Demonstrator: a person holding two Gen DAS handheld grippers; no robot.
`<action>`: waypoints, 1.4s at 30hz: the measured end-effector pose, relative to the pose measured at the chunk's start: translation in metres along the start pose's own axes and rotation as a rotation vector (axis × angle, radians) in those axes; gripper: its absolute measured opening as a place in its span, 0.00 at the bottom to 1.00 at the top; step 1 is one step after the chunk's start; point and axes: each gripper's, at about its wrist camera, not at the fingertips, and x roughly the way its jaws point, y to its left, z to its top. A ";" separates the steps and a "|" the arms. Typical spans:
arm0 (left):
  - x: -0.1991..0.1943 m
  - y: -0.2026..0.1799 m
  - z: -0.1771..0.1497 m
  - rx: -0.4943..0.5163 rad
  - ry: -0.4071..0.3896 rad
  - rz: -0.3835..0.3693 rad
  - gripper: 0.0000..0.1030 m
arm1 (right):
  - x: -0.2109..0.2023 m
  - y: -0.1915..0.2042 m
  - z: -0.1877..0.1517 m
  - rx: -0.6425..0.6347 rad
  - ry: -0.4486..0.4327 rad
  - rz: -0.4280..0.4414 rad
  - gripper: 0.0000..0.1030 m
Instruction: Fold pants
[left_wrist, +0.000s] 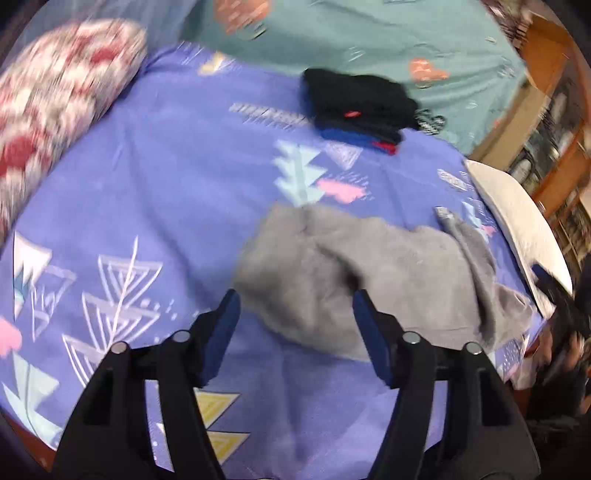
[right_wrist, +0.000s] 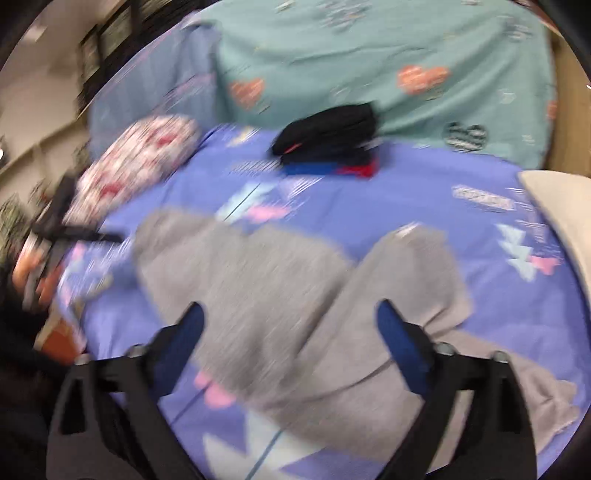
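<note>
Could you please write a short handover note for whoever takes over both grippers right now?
Left gripper: open, empty, above the bed near one end of the grey pants.
Right gripper: open, empty, over the pants' middle.
Pants: lying loose and crumpled on the purple sheet, unfolded.
A stack of folded clothes sits at the sheet's far edge.
Done: no fold on the grey pants yet.
Left: flatten them, lay leg on leg, fold, probably add to the stack.

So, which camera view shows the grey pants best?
The right wrist view: the grey pants fill its middle, with both spread legs visible, though blurred. The left wrist view shows them sharper, but bunched to the right, and one part runs to the picture's edge.
</note>
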 end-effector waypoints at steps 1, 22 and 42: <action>-0.001 -0.016 0.001 0.040 -0.017 -0.025 0.74 | 0.006 -0.008 0.011 0.028 0.002 -0.041 0.95; 0.114 -0.053 -0.030 0.124 0.116 -0.169 0.82 | -0.045 -0.121 -0.073 0.520 -0.093 -0.364 0.06; 0.115 -0.063 -0.035 0.159 0.111 -0.146 0.88 | -0.094 -0.183 -0.135 0.764 -0.159 -0.316 0.08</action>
